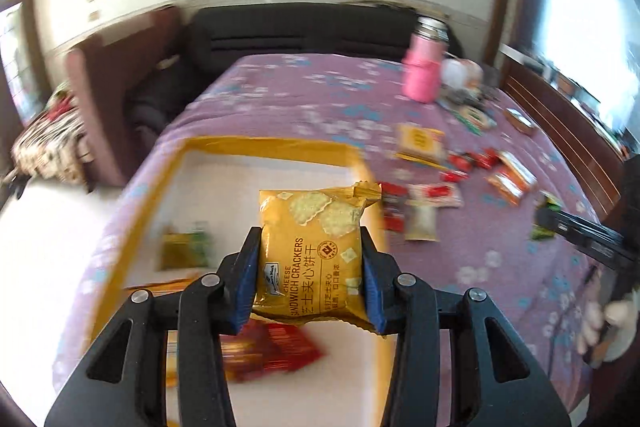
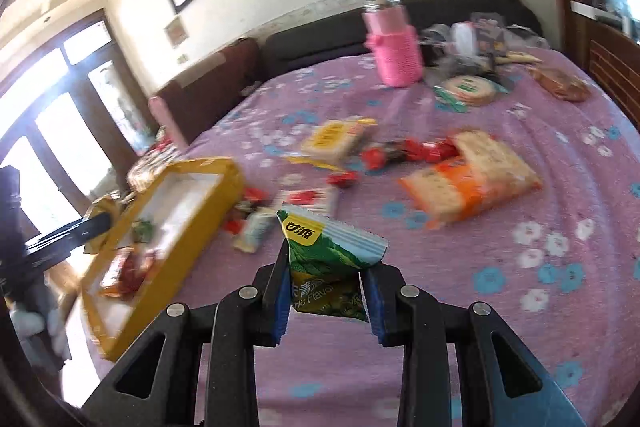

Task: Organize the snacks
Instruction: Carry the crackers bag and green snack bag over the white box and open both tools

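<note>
The tray (image 1: pixel 176 163), yellow-rimmed with a white floor, sits at the left edge of the purple flowered cloth (image 1: pixel 280 99). Inside it lie a green packet (image 1: pixel 186 247) and a red packet (image 1: pixel 276 351), both blurred. The left gripper (image 1: pixel 310 259) is clamped on the cracker packet (image 1: pixel 312 251), a yellow cheese sandwich cracker pack; both blue pads press its sides, and the pack hangs above the tray's right portion. To the right of the tray, loose snacks lie on the cloth: a yellow pack (image 1: pixel 420 143), red candies (image 1: pixel 472 161) and an orange cracker pack (image 1: pixel 512 177). A pink bottle (image 1: pixel 422 71) stands upright near the far edge. In the right wrist view, the tray (image 2: pixel 224 175) appears at the left, with the left gripper's black arm beside it. The right gripper (image 2: pixel 324 287) is clamped on the pea packet (image 2: pixel 328 247), a green-and-yellow pouch pinched between its pads and held above the cloth, apart from the tray. The orange cracker pack (image 2: pixel 472 183) lies further right.
</note>
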`<state>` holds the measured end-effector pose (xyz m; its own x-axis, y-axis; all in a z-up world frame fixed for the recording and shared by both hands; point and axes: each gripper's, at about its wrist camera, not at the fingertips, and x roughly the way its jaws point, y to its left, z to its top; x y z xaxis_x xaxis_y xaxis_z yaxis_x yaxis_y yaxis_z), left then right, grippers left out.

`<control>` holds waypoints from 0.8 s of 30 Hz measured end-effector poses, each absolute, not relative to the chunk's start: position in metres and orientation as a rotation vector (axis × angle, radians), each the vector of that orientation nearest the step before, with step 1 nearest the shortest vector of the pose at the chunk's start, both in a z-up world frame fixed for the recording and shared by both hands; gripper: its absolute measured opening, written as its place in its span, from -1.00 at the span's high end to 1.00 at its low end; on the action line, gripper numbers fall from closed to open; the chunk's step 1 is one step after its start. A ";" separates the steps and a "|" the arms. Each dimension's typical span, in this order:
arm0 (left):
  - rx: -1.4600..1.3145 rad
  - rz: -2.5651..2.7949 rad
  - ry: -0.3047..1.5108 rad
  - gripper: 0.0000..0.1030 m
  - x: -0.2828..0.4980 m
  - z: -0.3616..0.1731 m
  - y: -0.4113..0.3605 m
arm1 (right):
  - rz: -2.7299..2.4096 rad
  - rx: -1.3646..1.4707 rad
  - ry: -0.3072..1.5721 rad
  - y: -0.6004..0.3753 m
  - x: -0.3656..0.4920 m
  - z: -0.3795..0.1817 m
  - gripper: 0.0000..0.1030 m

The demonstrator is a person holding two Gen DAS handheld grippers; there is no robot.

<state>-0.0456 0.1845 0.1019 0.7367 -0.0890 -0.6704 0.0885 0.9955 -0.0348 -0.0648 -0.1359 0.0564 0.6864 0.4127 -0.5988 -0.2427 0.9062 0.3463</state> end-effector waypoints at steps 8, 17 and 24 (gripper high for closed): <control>-0.049 -0.011 0.755 0.17 -0.037 0.093 0.234 | 0.641 0.112 0.752 -0.003 -0.069 0.107 0.38; -0.049 0.041 0.830 0.17 -0.002 0.061 0.264 | 0.694 0.060 0.965 0.104 -0.018 0.056 0.39; -0.129 0.016 0.874 0.15 0.007 0.049 0.281 | 0.676 0.018 1.013 0.129 -0.001 0.033 0.32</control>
<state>0.0066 0.2811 0.0487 0.6424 -0.0387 -0.7654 -0.0672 0.9920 -0.1066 -0.0011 0.1293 0.0326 0.3453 0.5291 -0.7751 -0.5129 0.7980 0.3163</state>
